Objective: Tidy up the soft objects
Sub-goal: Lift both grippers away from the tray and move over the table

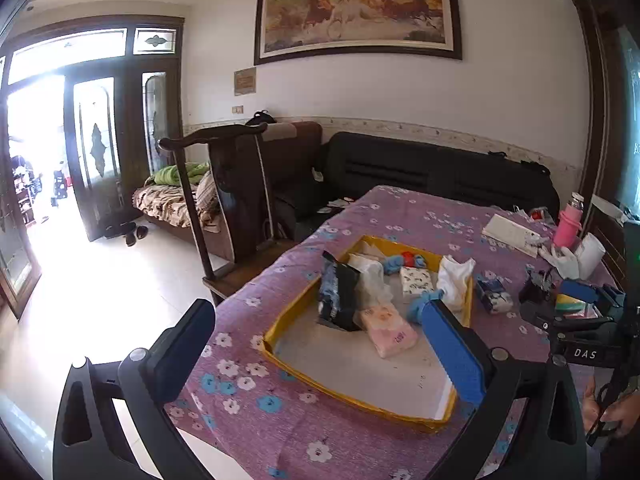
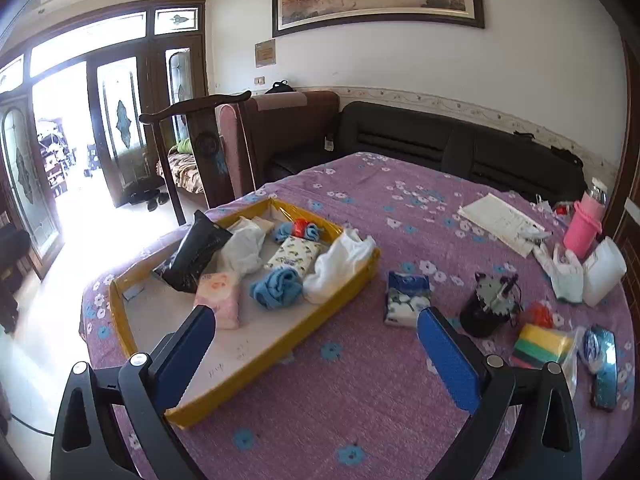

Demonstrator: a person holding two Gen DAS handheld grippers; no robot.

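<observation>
A yellow-rimmed tray (image 2: 360, 280) lies on the purple flowered cloth. It holds a black bag (image 2: 196, 256), a white plastic bag (image 2: 244, 250), a pink tissue pack (image 2: 220, 298), a blue cloth (image 2: 276, 288), a patterned tissue pack (image 2: 294, 258), a white cloth (image 2: 340, 264) and small blue and red socks (image 2: 298, 230). A blue-and-white tissue pack (image 2: 408, 298) lies on the cloth just right of the tray. My left gripper (image 1: 316, 308) hovers open over the tray's near half, nothing between its fingers. My right gripper (image 2: 316, 314) stands open and empty above the tray's near right corner.
Right of the tray are a black cup (image 2: 486, 312), a striped sponge stack (image 2: 542, 344), a white glove (image 2: 566, 274), a white jar (image 2: 604, 272), a pink bottle (image 2: 582, 226) and papers (image 2: 500, 220). A dark chair (image 2: 208, 148) and black sofa (image 2: 460, 144) stand beyond the table.
</observation>
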